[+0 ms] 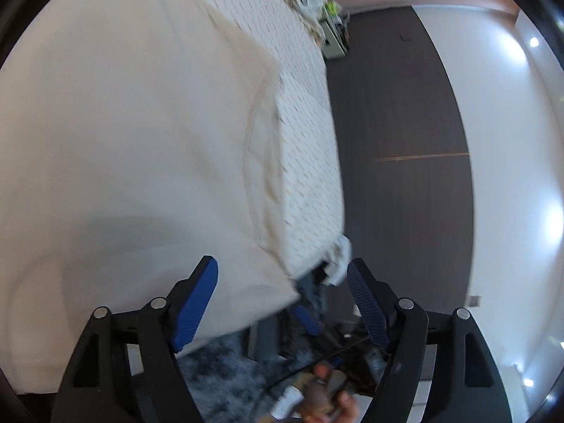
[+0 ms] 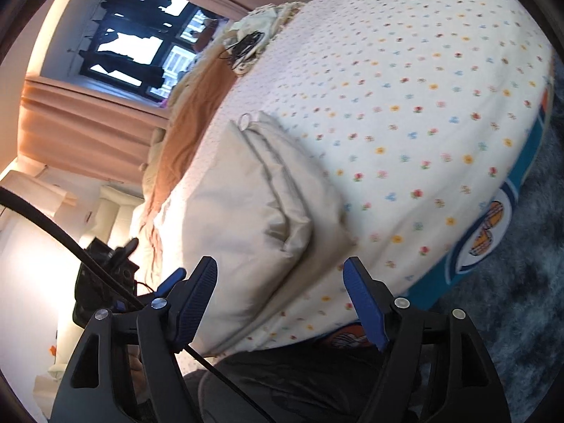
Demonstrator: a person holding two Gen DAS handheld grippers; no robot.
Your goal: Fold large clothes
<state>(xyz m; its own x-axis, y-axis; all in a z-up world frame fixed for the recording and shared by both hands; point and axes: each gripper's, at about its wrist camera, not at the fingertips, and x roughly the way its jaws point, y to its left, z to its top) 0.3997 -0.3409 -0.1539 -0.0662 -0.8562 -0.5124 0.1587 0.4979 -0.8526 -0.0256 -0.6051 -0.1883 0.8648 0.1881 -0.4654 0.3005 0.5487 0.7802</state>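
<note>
Right wrist view: the folded cream garment (image 2: 257,211) is seen lying on the flowered bed sheet (image 2: 423,105), near the bed's near edge. The right gripper (image 2: 282,292) is held with jaws wide apart, nothing clamped. In the left view, the left gripper (image 1: 282,292) is likewise spread apart over the garment's corner.

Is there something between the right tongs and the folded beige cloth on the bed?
Nothing visible. The right tongs stand open just before the folded beige cloth, which lies on the flowered bedsheet with no object between.
</note>
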